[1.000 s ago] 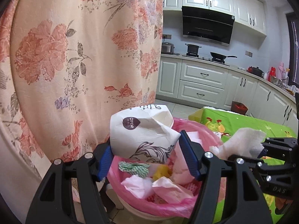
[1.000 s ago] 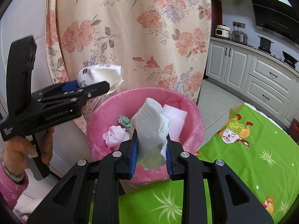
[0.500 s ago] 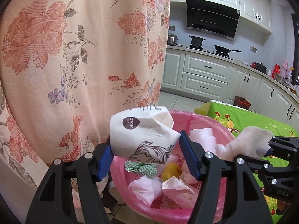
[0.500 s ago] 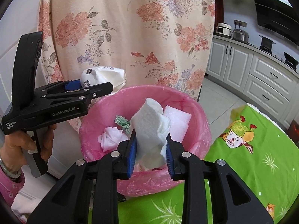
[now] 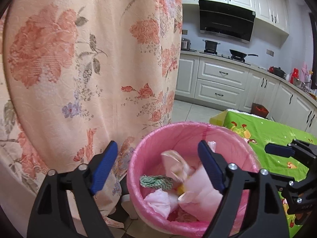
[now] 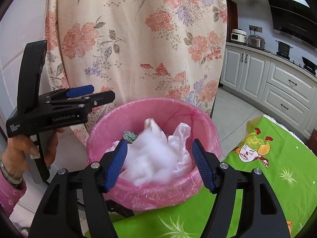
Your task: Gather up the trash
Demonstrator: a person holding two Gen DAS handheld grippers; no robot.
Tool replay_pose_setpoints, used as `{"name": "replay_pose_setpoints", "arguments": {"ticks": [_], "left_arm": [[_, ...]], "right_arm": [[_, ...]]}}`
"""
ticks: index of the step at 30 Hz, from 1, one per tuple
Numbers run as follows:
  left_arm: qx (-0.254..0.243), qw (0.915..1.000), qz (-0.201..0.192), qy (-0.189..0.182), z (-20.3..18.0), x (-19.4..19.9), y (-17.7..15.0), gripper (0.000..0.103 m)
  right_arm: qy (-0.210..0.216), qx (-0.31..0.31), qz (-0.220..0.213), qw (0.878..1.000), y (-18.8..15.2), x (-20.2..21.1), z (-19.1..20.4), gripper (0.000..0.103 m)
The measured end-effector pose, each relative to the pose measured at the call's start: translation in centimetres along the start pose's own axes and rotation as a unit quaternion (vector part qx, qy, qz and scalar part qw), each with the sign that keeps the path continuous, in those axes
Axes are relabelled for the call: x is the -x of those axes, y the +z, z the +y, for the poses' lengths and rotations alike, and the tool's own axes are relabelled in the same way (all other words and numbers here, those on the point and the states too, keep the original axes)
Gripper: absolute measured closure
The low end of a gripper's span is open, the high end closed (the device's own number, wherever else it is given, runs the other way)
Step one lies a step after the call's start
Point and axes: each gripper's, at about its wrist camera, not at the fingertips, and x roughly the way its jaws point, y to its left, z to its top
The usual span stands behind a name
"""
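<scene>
White tissue [image 6: 150,156] lies in bin [image 6: 138,109] between right claw's [image 6: 159,163] spread jaws.

The left gripper [image 5: 156,165] has its blue-padded fingers spread wide with nothing between them. In the right wrist view it is held level, pointing right, by the person's left hand [image 6: 21,148], which wraps its black handle; a pink sleeve and a bracelet show at the wrist. The right gripper [image 6: 159,159] also has its fingers spread wide, gripping nothing. In the left wrist view it reaches in from the right edge.
</scene>
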Motion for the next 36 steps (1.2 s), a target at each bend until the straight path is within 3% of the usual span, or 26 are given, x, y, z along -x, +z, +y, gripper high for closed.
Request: {"name": "replay_pose_setpoints", "arguments": {"ticks": [4,12,15,20,24,28,31,36], "left_arm": [[-0.002,0.9997,-0.022,0.007,-0.4,2.1,0.2,0.005],[0.002,0.9956,-0.080,0.049,-2.0,7.9,1.3,0.005],[0.011,0.9950,-0.089,0.043,-2.6,10.4,1.1,0.005],[0.039,0.9953,-0.084,0.028,-3.2,13.1,-0.9,0.005],[0.040,0.9960,-0.070,0.039,-4.4,14.1,-3.2,0.005],[0.028,0.9958,-0.078,0.041,-6.0,15.8,-5.7,0.005],[0.026,0.9966,-0.075,0.024,-6.7,16.5,-6.8,0.005],[-0.009,0.9958,-0.087,0.029,-8.4,17.6,-7.7,0.005]], "right_arm": [[-0.010,0.014,-0.014,1.000,-0.6,2.0,0.4,0.036],[-0.046,-0.025,-0.063,0.997,-0.2,8.0,-0.4,0.018],[-0.052,-0.035,-0.075,0.995,0.0,10.1,-0.4,0.018],[-0.063,-0.053,-0.079,0.993,-1.3,12.4,-0.1,0.018],[-0.062,-0.065,-0.088,0.992,-2.8,13.6,0.5,0.018],[-0.066,-0.066,-0.097,0.991,-4.6,14.7,1.0,0.018],[-0.065,-0.067,-0.102,0.990,-5.4,15.1,1.2,0.018],[-0.073,-0.049,-0.105,0.991,-6.2,15.8,1.9,0.018]]}}
